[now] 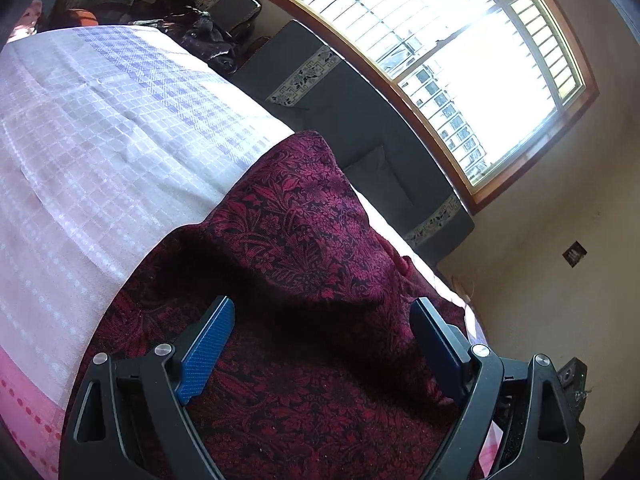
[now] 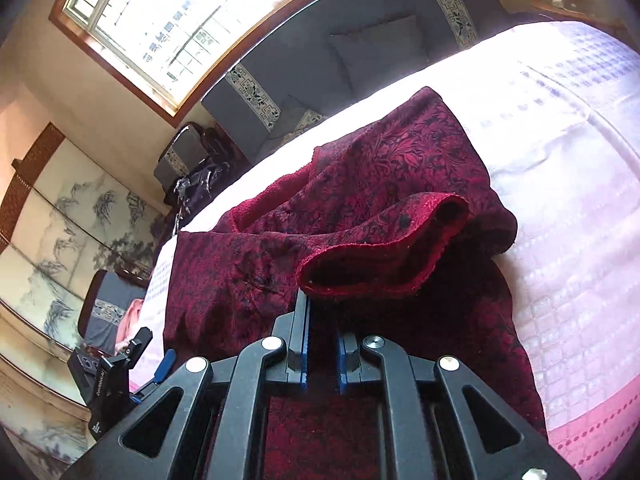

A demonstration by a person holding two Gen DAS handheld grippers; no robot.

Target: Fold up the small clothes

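A dark red floral garment (image 1: 304, 248) lies on a white checked bed cover (image 1: 100, 128). My left gripper (image 1: 322, 312) is open, its blue pads (image 1: 208, 344) spread wide just above the cloth, holding nothing. In the right wrist view the garment (image 2: 380, 168) is bunched, with a sleeve cuff (image 2: 384, 248) folded over. My right gripper (image 2: 322, 308) is shut on the garment's sleeve cuff, its fingers close together with the cloth edge pinched between them. The left gripper's body (image 2: 116, 372) shows at the lower left of that view.
A grey sofa with patterned trim (image 1: 360, 120) runs along the far side of the bed under a large barred window (image 1: 460, 52). A dark bundle of clothes (image 1: 200, 28) lies at the bed's far end. A painted screen (image 2: 68, 240) stands at the left.
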